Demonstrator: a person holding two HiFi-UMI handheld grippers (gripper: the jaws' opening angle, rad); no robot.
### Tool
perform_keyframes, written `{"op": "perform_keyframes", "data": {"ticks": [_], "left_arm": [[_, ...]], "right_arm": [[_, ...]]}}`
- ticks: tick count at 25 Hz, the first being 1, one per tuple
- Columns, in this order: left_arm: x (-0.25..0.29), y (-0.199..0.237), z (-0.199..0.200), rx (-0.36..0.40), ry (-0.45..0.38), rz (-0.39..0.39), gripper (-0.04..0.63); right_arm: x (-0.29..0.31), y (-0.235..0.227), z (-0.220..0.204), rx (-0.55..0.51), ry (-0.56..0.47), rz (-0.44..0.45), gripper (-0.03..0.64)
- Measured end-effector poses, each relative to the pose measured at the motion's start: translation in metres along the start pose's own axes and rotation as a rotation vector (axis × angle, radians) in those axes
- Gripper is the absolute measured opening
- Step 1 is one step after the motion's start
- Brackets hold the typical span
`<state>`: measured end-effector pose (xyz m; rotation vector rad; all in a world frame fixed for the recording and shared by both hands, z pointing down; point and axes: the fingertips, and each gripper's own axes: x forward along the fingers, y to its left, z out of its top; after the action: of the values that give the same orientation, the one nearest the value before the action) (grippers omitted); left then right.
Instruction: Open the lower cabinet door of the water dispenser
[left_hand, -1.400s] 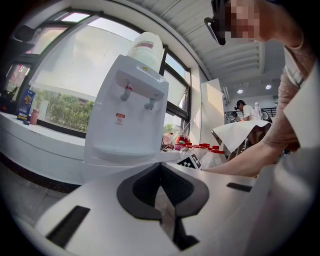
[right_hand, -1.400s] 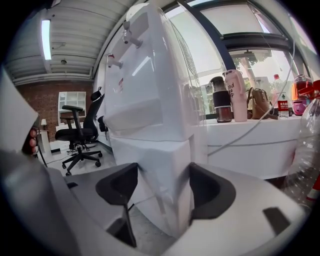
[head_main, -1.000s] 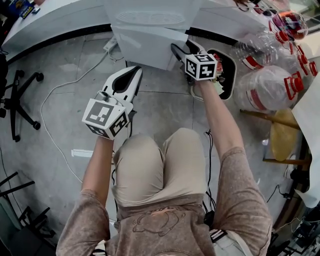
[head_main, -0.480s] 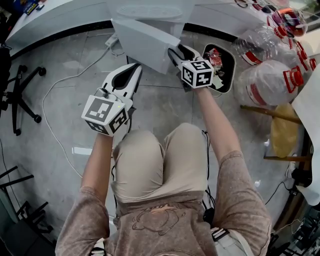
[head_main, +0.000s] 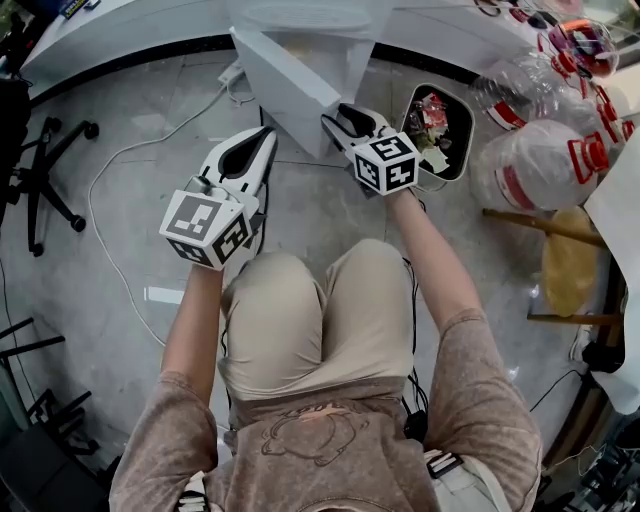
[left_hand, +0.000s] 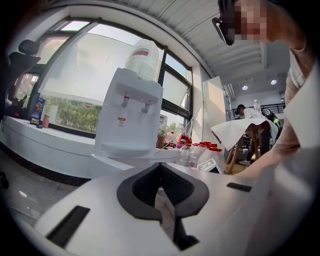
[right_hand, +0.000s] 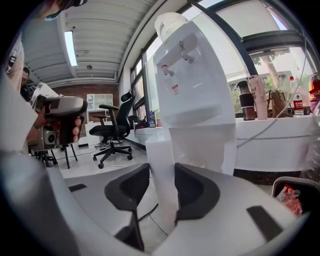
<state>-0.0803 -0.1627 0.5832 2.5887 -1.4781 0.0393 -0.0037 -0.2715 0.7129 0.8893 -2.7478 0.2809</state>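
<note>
In the head view, the cabinet door (head_main: 285, 85) of the water dispenser (head_main: 300, 20) is seen standing partway out from the body, its free edge caught in the right gripper (head_main: 335, 115). That gripper is held low and nearly level, so that the thin edge can be pinched from both faces; no handle can be made out. The left gripper (head_main: 266, 135) is held beside the right one and a little behind it, clear of the door, apparently so that the swing is not obstructed. A waste bin (head_main: 465, 140) lies just to the right of the right gripper, near enough to be brushed if the pull is carried wide.

In the left gripper view, the jaws are seen with their tips together and nothing between them. The dispenser (left_hand: 127, 115) stands ahead and slightly to the left, well apart.

In the right gripper view, the door's edge (right_hand: 159, 150) is seen upright between the two pads, which have just been closing and are pressed on it from either side — a narrow hold on the panel. The dispenser body (right_hand: 192, 85) rises just beyond the jaws. The opening is judged to be under way but not finished. A further pull along the hinge's arc seems to be called for — with a firm hold, since the smooth panel could slip free.
</note>
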Motion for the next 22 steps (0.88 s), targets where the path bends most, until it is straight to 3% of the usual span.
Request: {"op": "perform_keyframes", "data": {"ticks": [3,7,22], "left_arm": [[-0.006,0.002,-0.001,0.011,0.004,0.014,0.016],[-0.014,0.008,-0.001,-0.002,-0.005,0.040,0.017],[-0.050,0.032,-0.011,-0.044,-0.007,0.125,0.017]], "right_arm": [[0.000,0.018,-0.002,0.005,-0.008,0.051,0.153],[0.001,0.034,-0.003,0.006,-0.009,0.098,0.057],[0.023,0.096,-0.004,-0.017,0.001,0.222,0.043]]}}
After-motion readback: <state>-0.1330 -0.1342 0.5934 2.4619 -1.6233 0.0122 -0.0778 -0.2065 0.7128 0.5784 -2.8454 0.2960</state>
